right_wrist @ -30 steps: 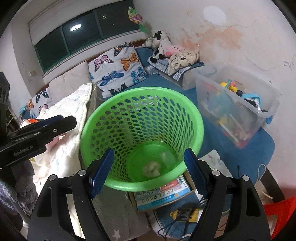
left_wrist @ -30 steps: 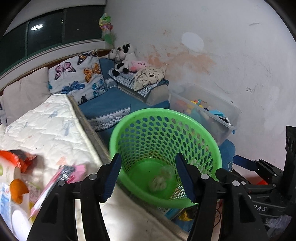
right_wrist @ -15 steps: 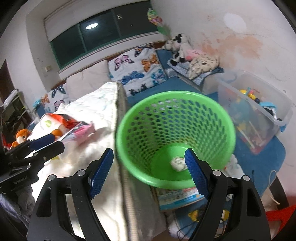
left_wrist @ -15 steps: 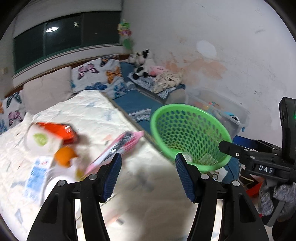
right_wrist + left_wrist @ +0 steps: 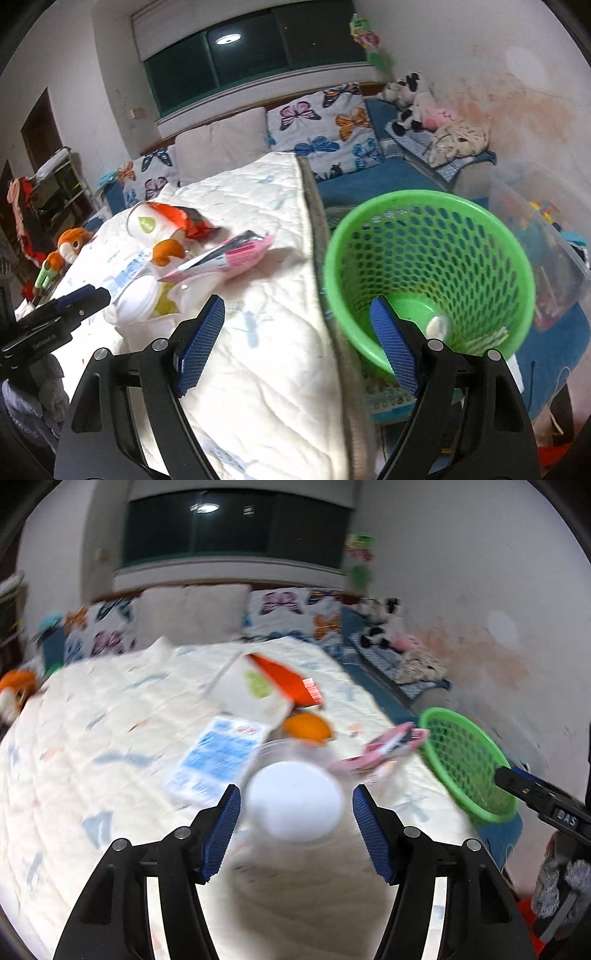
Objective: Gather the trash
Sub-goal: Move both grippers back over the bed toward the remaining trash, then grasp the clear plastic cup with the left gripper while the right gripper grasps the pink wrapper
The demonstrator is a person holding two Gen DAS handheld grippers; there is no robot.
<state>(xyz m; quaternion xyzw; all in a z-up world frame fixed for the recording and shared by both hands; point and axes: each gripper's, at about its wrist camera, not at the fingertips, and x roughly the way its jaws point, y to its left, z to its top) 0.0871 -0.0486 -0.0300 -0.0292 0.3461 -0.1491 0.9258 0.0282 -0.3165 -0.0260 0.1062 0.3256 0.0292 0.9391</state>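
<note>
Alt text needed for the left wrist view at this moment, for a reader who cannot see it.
The left gripper, jaws open, frames the white cap of a clear container lying on a quilted bed; the view is motion-blurred. Behind it lie a blue-printed packet, an orange object, a white-and-orange wrapper and a pink packet, with a green basket right of the bed.

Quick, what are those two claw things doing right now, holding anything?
Left gripper: open, a white-lidded clear container sits between its pads, not gripped.
Right gripper: open, nothing between its jaws, over the quilt's edge beside the green basket.
</note>
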